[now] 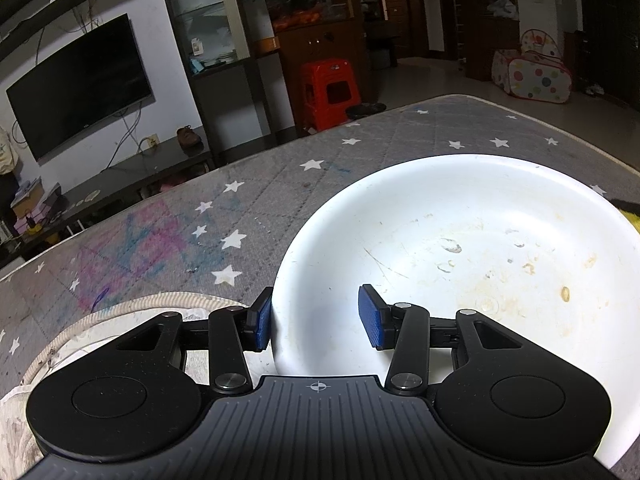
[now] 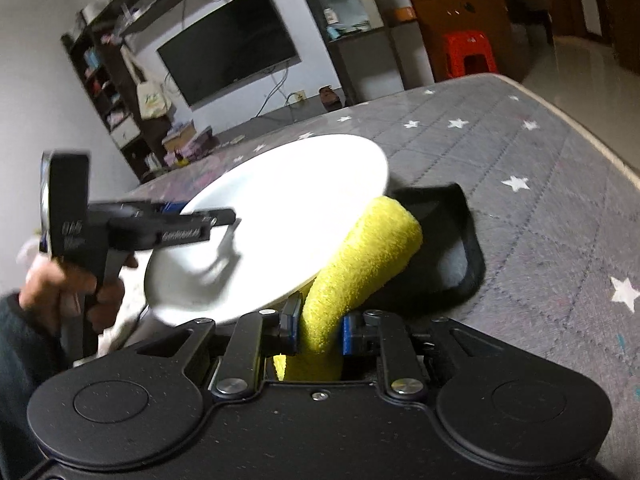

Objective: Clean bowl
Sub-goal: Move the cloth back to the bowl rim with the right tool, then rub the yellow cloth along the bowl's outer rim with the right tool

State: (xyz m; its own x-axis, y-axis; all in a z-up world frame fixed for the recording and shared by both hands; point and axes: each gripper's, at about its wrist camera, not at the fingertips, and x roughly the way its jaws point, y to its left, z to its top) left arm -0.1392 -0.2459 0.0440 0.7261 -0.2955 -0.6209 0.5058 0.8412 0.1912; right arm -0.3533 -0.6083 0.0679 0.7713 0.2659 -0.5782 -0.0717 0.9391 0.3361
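Note:
A white bowl (image 1: pixel 460 260) with dried yellowish food stains inside stands tilted over the grey star-patterned surface (image 1: pixel 180 208). My left gripper (image 1: pixel 316 320) straddles its near rim, one blue pad outside the wall and one inside, holding it. In the right wrist view the bowl (image 2: pixel 280 208) leans up on its edge, with the left gripper (image 2: pixel 200 224) and a person's hand (image 2: pixel 48 288) at its left side. My right gripper (image 2: pixel 320 332) is shut on a rolled yellow cloth (image 2: pixel 368 252), whose far end lies against the bowl's underside near the rim.
A grey mat with a black border (image 2: pixel 460 256) lies under the cloth and bowl. A cream cloth (image 1: pixel 120 320) sits by the left gripper. The surface's edge (image 2: pixel 580 136) runs along the far right. A red stool (image 1: pixel 328 92) stands beyond.

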